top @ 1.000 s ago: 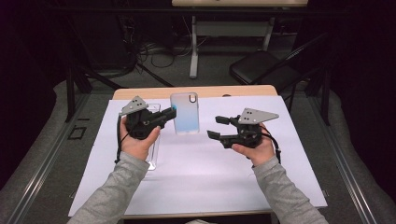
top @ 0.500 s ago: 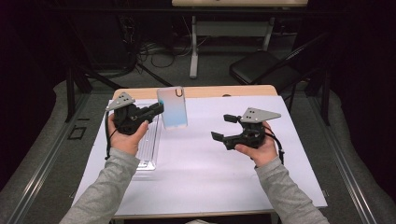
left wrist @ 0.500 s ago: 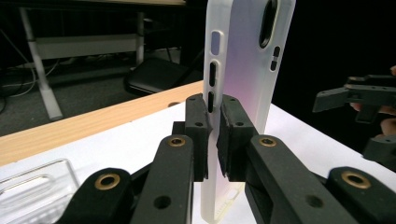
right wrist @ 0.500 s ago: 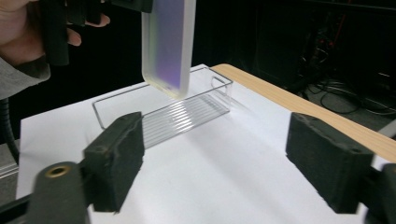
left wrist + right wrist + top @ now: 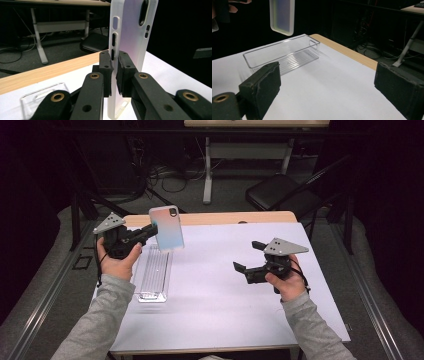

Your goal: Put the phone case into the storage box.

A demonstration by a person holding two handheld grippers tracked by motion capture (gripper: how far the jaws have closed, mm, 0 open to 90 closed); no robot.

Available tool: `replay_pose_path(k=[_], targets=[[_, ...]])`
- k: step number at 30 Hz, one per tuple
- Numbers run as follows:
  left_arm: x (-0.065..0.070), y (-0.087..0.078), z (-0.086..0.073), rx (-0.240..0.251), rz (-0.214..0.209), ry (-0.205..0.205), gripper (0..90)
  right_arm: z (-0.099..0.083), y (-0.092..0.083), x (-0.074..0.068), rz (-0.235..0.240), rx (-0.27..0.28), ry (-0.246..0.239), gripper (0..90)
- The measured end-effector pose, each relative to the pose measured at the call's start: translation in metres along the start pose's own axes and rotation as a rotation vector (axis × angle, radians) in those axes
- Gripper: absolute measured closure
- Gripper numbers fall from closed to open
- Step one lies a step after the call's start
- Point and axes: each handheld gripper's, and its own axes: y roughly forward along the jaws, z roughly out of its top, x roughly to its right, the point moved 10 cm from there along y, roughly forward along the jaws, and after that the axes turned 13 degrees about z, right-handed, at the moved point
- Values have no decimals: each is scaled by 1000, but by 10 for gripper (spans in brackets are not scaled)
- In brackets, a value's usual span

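High view first: the left gripper (image 5: 150, 231) is raised above the table's far left part and clamps a phone case (image 5: 167, 228) by one long edge, so the case stands upright in the air, its pale pink-to-blue back facing the camera and its camera cutout at the top. Just below and nearer lies a clear plastic bin (image 5: 153, 276), long and narrow, resting on the white sheet (image 5: 220, 295) that covers most of the wooden table (image 5: 225, 217); the case is held above the bin's far end, not touching it.

Left gripper view shows both black pads (image 5: 125, 67) pressed onto the case's frosted side wall (image 5: 117, 30) near the button slots, the case rising between them.

On the right side, the right gripper (image 5: 246, 258) is held in a hand (image 5: 287, 282) low over the sheet, well apart from the bin, jaws spread wide with nothing between them. Right gripper view looks across the sheet to the bin (image 5: 284, 53), with the case's lower end (image 5: 281, 16) hanging above its far left part.
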Motion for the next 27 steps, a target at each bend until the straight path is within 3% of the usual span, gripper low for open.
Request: replay_pose_path(k=[16, 27], targets=[[-57, -3, -2, -13, 106, -23, 837, -21, -34, 17, -69, -20, 38, 21], [-73, 10, -9, -44, 133, -3, 837, -30, -43, 23, -89, -18, 55, 21]])
